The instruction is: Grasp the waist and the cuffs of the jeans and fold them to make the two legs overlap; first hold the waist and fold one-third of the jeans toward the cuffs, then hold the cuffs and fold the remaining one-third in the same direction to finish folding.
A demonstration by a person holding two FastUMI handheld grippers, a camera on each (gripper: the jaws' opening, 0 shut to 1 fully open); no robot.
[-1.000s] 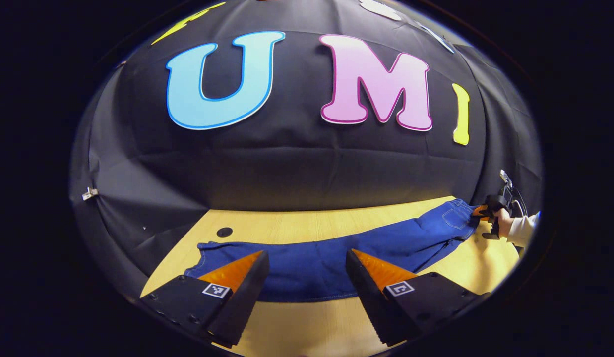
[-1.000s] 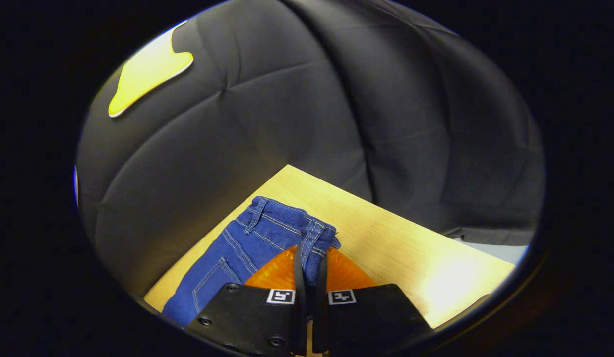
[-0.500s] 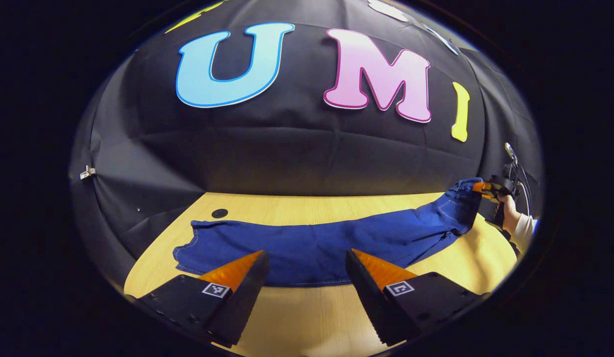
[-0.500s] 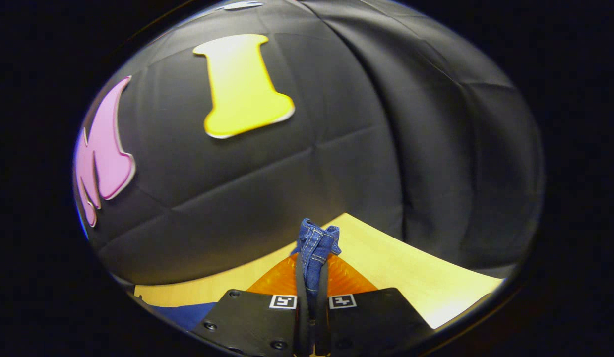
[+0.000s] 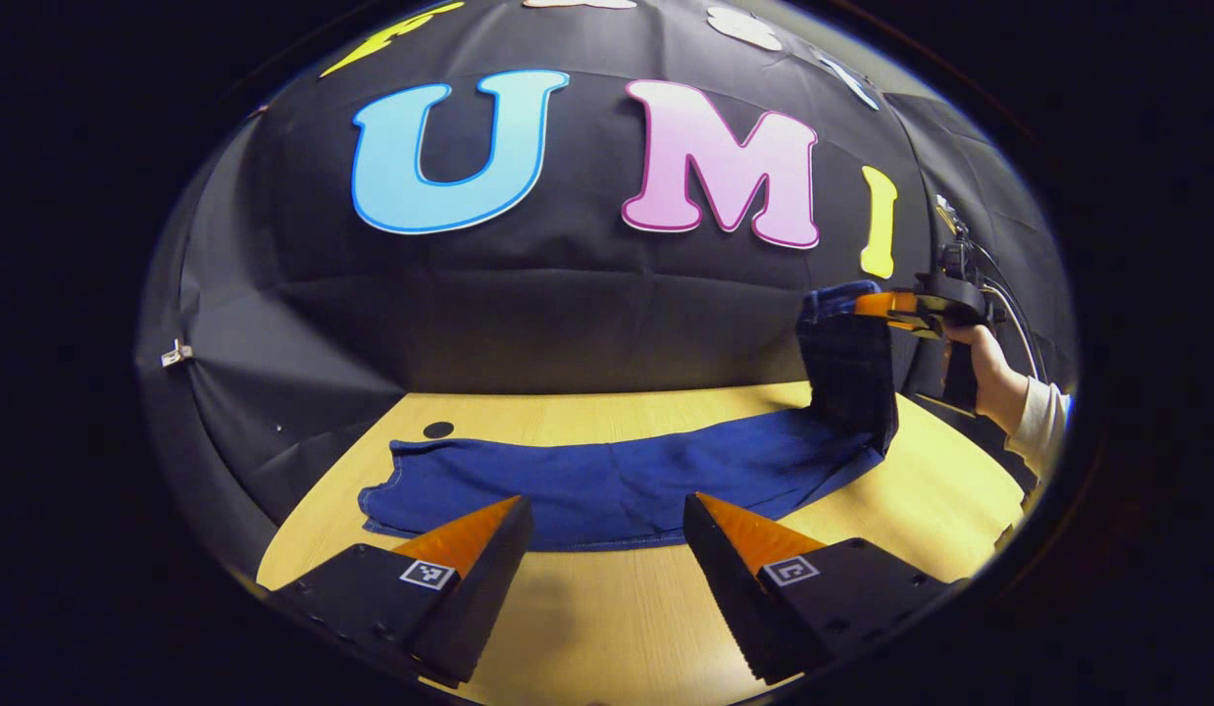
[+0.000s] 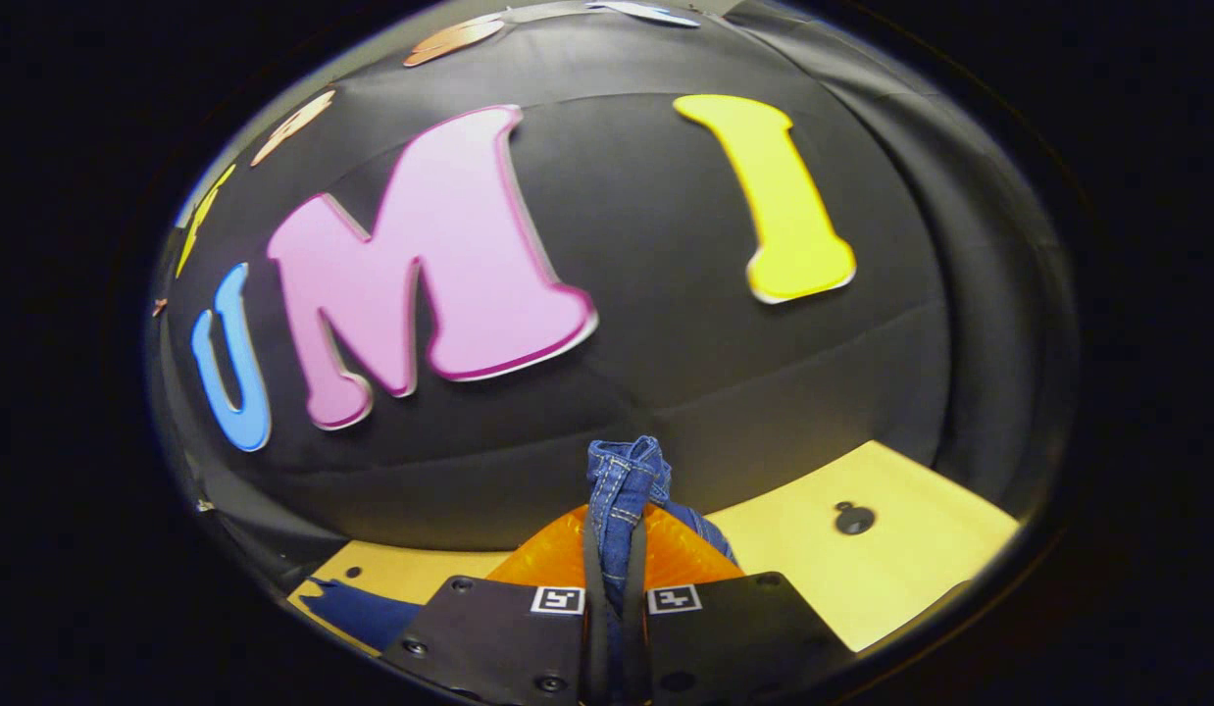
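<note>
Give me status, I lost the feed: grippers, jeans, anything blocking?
Right gripper shut on jeans waist, raised off the table. Left gripper open, holding nothing, near the jeans' front edge. Legs flat on table. Nothing blocking.

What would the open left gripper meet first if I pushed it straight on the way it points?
Probably the near edge of the flat blue denim jeans on the light wooden table. The left gripper has its jaws open and aimed at that hem, though depth is unclear.

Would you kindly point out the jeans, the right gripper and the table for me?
jeans (image 5: 607,480): left gripper view, flat middle of the legs.
right gripper (image 6: 615,529): right gripper view, between its fingertips, shut on denim.
table (image 5: 607,618): left gripper view, bare near top.
</note>
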